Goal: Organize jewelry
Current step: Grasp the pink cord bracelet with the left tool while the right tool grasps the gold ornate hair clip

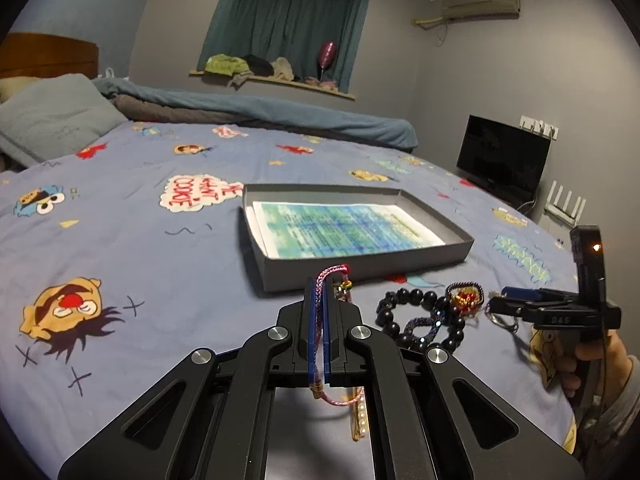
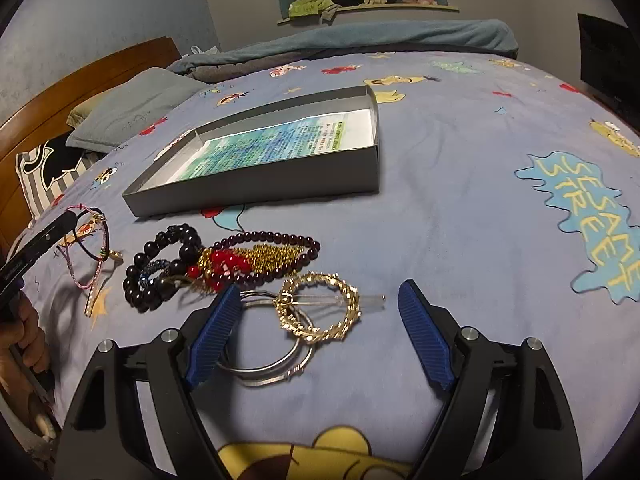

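Bed with blue cartoon-print sheet fills the room; wooden headboard and grey pillow far left. Left tongs clamped together on a pink cord bracelet, lifted off the sheet. Grey shallow box lies mid-bed, printed paper inside. Black bead bracelet and red-gold pile beside it on the sheet, near the box. Right tongs spread wide around gold ring bracelet and silver bangles. TV at right wall, AC unit above.

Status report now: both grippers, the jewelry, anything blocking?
Left gripper shut on pink cord bracelet. Right gripper open over gold bangle. Grey box unobstructed.
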